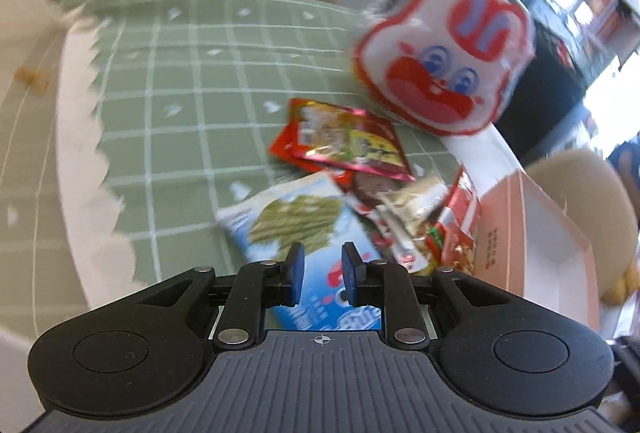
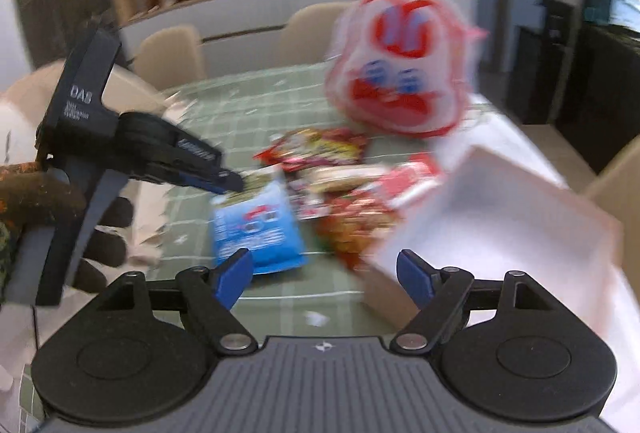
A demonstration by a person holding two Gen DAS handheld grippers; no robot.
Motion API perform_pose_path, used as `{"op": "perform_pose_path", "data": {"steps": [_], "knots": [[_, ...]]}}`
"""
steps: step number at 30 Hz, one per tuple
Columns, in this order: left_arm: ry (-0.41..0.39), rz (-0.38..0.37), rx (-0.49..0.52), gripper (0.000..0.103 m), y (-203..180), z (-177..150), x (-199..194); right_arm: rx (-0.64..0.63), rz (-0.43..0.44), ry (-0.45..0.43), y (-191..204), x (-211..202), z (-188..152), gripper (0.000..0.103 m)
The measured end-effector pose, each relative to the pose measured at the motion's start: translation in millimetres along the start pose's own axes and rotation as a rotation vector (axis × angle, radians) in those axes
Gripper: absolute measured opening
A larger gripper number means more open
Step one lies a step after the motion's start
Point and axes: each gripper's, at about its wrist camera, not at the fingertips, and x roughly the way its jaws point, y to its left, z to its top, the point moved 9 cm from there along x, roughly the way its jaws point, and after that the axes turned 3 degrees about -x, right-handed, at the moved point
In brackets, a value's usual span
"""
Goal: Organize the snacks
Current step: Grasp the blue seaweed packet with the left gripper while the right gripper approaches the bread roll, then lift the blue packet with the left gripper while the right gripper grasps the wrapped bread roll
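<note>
Snack packets (image 1: 340, 193) lie heaped on a green checked tablecloth (image 1: 180, 93), with a blue-and-white packet (image 2: 256, 229) nearest the left gripper (image 1: 322, 271) and a pink open box (image 2: 500, 217) just right of the pile. Left gripper's blue pads stand narrowly parted over that packet, apparently gripping nothing, though motion blur clouds the view. Right gripper (image 2: 324, 277) hangs wide open near the box, a rabbit-face bag (image 2: 400, 69) upright behind the heap.

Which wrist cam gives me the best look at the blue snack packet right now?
The right wrist view: the blue snack packet lies whole on the green tablecloth, though blurred. In the left wrist view the same packet is sharper, but the left gripper and its body hide the near end.
</note>
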Motion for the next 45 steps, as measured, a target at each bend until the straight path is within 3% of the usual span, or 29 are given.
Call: {"op": "perform_pose_path", "data": {"steps": [6,9,11,14,18,19,20,21,23,27,31,32,34,37,41,45], "knots": [[0.006,-0.003,-0.058,0.023,24.9,-8.0,6.5,-0.204,0.050,0.049,61.0,72.8,7.8,0.082],[0.018,-0.013,-0.056,0.023,32.0,-8.4,10.6,-0.293,0.018,0.068,73.4,105.8,9.5,0.082],[0.031,-0.027,-0.065,0.023,36.7,-10.4,11.1,-0.308,0.012,0.080,73.5,121.3,11.8,0.085],[0.038,-0.052,-0.088,0.025,40.8,-9.9,16.7,-0.238,0.086,0.142,69.4,138.5,14.6,0.086],[0.056,-0.088,-0.073,0.026,34.5,-13.9,13.4,-0.156,0.129,0.165,66.5,130.4,9.8,0.079],[0.063,-0.091,-0.061,0.031,31.3,-16.0,12.6,-0.147,0.136,0.163,68.6,123.4,6.6,0.076],[0.066,-0.095,-0.047,0.033,27.5,-18.3,11.2,-0.139,0.137,0.154,70.3,114.1,3.3,0.053],[0.071,-0.107,-0.028,0.033,21.8,-21.4,9.6,-0.133,0.145,0.153,72.0,105.3,0.0,0.044],[0.099,-0.161,-0.011,0.033,7.3,-29.4,8.3,-0.105,0.153,0.144,73.7,83.5,-8.2,0.044],[0.151,-0.238,0.113,0.033,-30.4,-49.4,8.4,-0.053,0.180,0.137,78.1,49.5,-28.7,0.044],[0.172,-0.264,0.252,0.033,-56.3,-68.1,4.2,0.011,0.201,0.134,72.8,19.9,-48.9,0.047],[0.162,-0.254,0.281,0.033,-59.6,-71.0,0.5,0.014,0.196,0.130,69.7,13.0,-53.4,0.054],[0.113,-0.213,0.374,0.033,-63.4,-74.5,-12.6,0.005,0.146,0.102,58.3,-5.7,-61.5,0.073],[0.090,-0.179,0.512,0.033,-71.4,-83.0,-30.4,0.000,0.057,0.051,37.0,-34.0,-73.4,0.076],[0.157,-0.205,0.627,0.033,-86.7,-111.7,-38.2,0.087,-0.093,0.033,-5.3,-50.7,-99.0,0.080],[0.179,-0.122,0.802,0.033,-93.7,-148.1,-30.6,0.243,-0.158,0.061,-42.9,-51.5,-125.6,0.080]]}}
